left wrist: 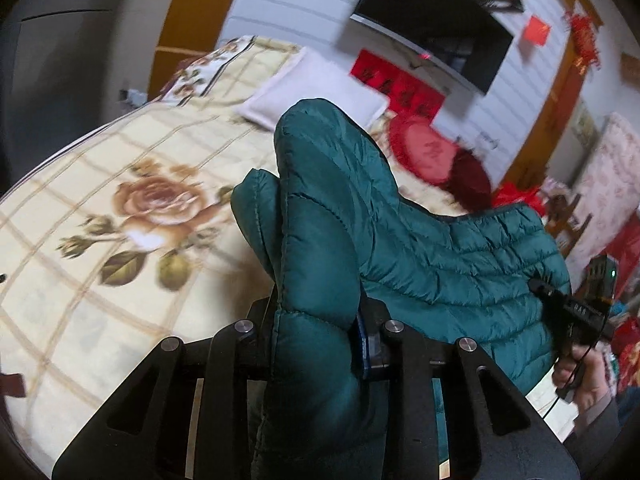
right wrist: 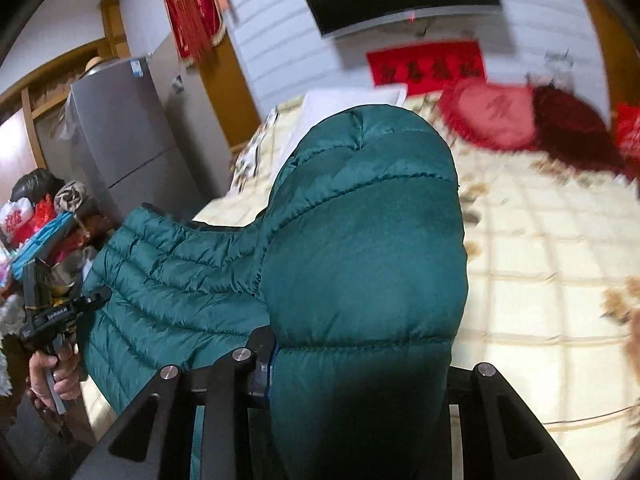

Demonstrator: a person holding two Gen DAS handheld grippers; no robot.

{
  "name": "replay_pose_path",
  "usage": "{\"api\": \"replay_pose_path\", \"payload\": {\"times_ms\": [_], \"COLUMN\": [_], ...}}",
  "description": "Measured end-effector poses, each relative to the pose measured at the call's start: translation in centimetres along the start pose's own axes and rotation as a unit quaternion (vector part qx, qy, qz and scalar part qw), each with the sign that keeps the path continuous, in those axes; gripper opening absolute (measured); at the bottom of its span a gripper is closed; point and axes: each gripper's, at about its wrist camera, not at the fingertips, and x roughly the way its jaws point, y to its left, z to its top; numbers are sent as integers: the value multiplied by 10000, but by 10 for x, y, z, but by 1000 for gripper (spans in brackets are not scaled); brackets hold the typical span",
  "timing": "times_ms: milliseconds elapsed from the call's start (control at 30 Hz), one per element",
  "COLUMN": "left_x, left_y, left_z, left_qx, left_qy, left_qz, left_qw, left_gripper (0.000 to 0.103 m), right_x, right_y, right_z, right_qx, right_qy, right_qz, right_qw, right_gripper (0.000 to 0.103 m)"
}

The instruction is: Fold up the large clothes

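A teal quilted puffer jacket [left wrist: 440,264] is held up above the bed, stretched between my two grippers. My left gripper [left wrist: 320,344] is shut on one end of the jacket, whose fabric bulges up and over the fingers. My right gripper [right wrist: 352,364] is shut on the other end of the jacket [right wrist: 360,240], which hides its fingertips. The right gripper also shows in the left wrist view [left wrist: 560,304], and the left gripper in the right wrist view [right wrist: 68,312], each clamped on the jacket's far edge.
The bed [left wrist: 100,280] has a cream checked floral cover. A white pillow [left wrist: 316,84] and red cushions [left wrist: 428,148] lie at its head. A TV [left wrist: 432,24] hangs on the wall. A grey fridge [right wrist: 120,132] and piled bags [right wrist: 36,216] stand beside the bed.
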Motion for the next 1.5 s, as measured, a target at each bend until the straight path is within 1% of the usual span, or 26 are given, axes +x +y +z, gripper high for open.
{"api": "replay_pose_path", "payload": {"times_ms": [67, 100, 133, 167, 200, 233, 267, 333, 367, 400, 467, 567, 667, 733, 800, 833, 900, 933, 967, 1033, 1067, 1133, 1233, 1300, 1367, 1500], "left_x": [5, 13, 23, 29, 37, 39, 39, 27, 20, 11, -10, -37, -63, -79, -94, -98, -103, -105, -106, -115, -118, -123, -129, -135, -139, -148], "left_y": [11, 18, 24, 31, 37, 40, 42, 43, 43, 42, 37, 17, -12, -36, -63, -74, -95, -103, -110, -125, -129, -138, -152, -159, -163, -161], "left_z": [-8, -12, -17, -21, -25, -27, -27, -24, -22, -21, -21, -31, -45, -57, -73, -79, -97, -105, -112, -128, -134, -145, -155, -158, -160, -161], "left_qx": [1, 10, -16, -60, -108, -133, -141, -149, -153, -149, -109, -12, 160, 340, 556, 650, 810, 865, 935, 1103, 1136, 1178, 1384, 1456, 1404, 923], "left_qy": [191, 357, 563, 739, 940, 985, 952, 778, 700, 590, 324, 105, -13, -70, -92, -49, 102, 139, 130, -50, -113, -155, -229, -310, -286, -236], "left_qz": [147, 326, 550, 684, 798, 866, 895, 986, 1044, 1134, 1469, 1754, 1749, 1784, 1801, 1851, 2050, 2147, 2225, 2412, 2429, 2345, 2379, 2332, 2299, 2405], "left_qw": [9997, 9988, 9969, 9949, 9923, 9913, 9913, 9920, 9919, 9917, 9886, 9844, 9845, 9834, 9820, 9806, 9754, 9727, 9704, 9642, 9633, 9648, 9611, 9610, 9626, 9660], "left_gripper": [28, 34, 43, 48, 59, 64, 68, 68, 68, 68, 68, 68, 71, 84, 89, 89, 89, 89, 89, 89, 89, 89, 89, 89, 89, 89], "right_x": [28, 41, 58, 68, 71, 76, 76, 70, 63, 50, 22, -17, -49, -70, -87, -92, -108, -114, -117, -131, -137, -145, -155, -154, -154, -150], "right_y": [-1, -4, -10, -14, -19, -30, -36, -47, -54, -59, -59, -37, 4, 34, 60, 76, 92, 105, 115, 132, 137, 144, 152, 152, 155, 161], "right_z": [-3, -5, -9, -14, -19, -22, -22, -22, -21, -18, -13, -9, -16, -28, -49, -59, -82, -92, -102, -118, -125, -134, -145, -148, -151, -152], "right_qx": [124, 228, 408, 587, 762, 1050, 1313, 1732, 1929, 2109, 2244, 2052, 1781, 1622, 1423, 1280, 1012, 767, 528, 172, 107, -45, -154, -149, -179, -330], "right_qy": [294, 446, 708, 890, 971, 1035, 1050, 1024, 928, 756, 337, -110, -436, -676, -744, -729, -679, -612, -613, -700, -742, -804, -981, -988, -1057, -1033], "right_qz": [120, 181, 200, 163, 164, 229, 286, 368, 369, 287, 167, -43, -44, 70, 19, -48, -120, -250, -357, -520, -452, -283, -332, -370, -511, -659], "right_qw": [9994, 9986, 9965, 9942, 9922, 9888, 9854, 9789, 9761, 9742, 9738, 9786, 9830, 9844, 9870, 9891, 9925, 9949, 9961, 9960, 9962, 9963, 9945, 9943, 9929, 9919], "right_gripper": [34, 35, 41, 45, 56, 63, 64, 66, 66, 66, 67, 71, 74, 83, 88, 88, 88, 88, 88, 88, 88, 88, 88, 88, 88, 88]}}
